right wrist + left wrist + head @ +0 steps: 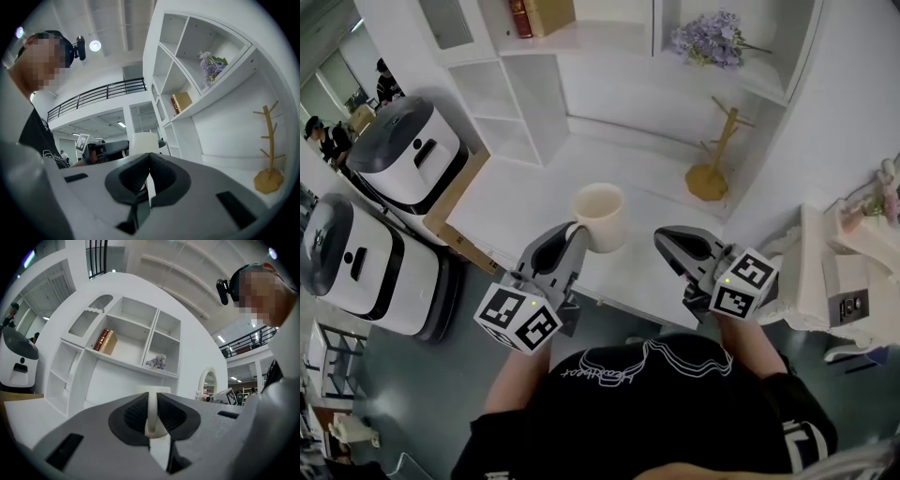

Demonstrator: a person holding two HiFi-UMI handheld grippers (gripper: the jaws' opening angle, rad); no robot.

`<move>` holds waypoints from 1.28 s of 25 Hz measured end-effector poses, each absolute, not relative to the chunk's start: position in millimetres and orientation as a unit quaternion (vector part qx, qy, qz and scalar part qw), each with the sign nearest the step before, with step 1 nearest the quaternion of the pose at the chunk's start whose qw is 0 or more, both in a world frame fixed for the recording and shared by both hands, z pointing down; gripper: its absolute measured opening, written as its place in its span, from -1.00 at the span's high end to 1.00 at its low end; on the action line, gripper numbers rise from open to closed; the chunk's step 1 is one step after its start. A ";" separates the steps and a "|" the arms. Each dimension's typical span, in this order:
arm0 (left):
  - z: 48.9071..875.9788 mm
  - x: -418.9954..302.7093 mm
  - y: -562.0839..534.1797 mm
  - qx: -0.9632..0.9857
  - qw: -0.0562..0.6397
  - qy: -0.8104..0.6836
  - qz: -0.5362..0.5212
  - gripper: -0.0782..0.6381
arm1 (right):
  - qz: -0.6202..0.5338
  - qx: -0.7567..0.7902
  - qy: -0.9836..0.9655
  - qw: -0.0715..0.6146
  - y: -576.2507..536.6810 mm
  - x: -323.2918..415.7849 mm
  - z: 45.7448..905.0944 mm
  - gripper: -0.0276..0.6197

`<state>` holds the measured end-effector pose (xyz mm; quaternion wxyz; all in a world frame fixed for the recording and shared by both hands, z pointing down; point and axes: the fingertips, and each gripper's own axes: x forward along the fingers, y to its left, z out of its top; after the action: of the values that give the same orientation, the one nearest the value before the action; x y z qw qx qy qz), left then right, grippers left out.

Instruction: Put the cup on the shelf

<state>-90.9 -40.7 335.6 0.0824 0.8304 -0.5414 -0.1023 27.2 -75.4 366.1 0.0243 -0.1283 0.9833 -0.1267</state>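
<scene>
The left claw (572, 242) is pinching the cream cup (600, 216) by its handle (152, 414). The two dark pads press on the thin loop from both sides, and the round cup sticks out in front of them. The cup is upright, over the near part of the white desk (525, 202). I cannot tell if its bottom sits on the desk or hangs just above it. The right claw (671, 242) is just beside the cup on the other side. It is pressed together and has nothing in it. So I think the grabbing part is done and the carrying part is now in hand. The cup is not on the shelf (581, 37) yet. The shelf is the big white one at the back of the desk, well apart from the cup. One box holds books (534, 14) and another holds purple flowers (709, 42). A wooden stand (717, 155) is on the desk below the flowers. Next, I think the left claw needs to lift the cup up and forward, keep it upright, and go for a bare spot on the shelf. It should stay away from the wooden stand and the flowers. A handle is a small thing to hold, so the cup could swing if the move is too fast.
</scene>
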 end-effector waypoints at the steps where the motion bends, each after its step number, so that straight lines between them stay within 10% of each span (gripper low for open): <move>1: 334.8 -91.0 -52.2 0.830 0.082 -0.543 -0.102 0.64 | -0.126 -0.128 0.983 0.024 -86.0 27.9 365.9 0.90; 32: 178.0 -155.9 -225.9 0.832 -0.058 -0.534 -0.137 0.64 | -0.113 -0.208 0.970 0.044 -205.7 20.0 342.8 0.90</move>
<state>-155.9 -225.9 178.0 -0.0583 0.8320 -0.5345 -0.1371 20.0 -205.7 342.8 0.0444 -0.2084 0.9705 -0.1128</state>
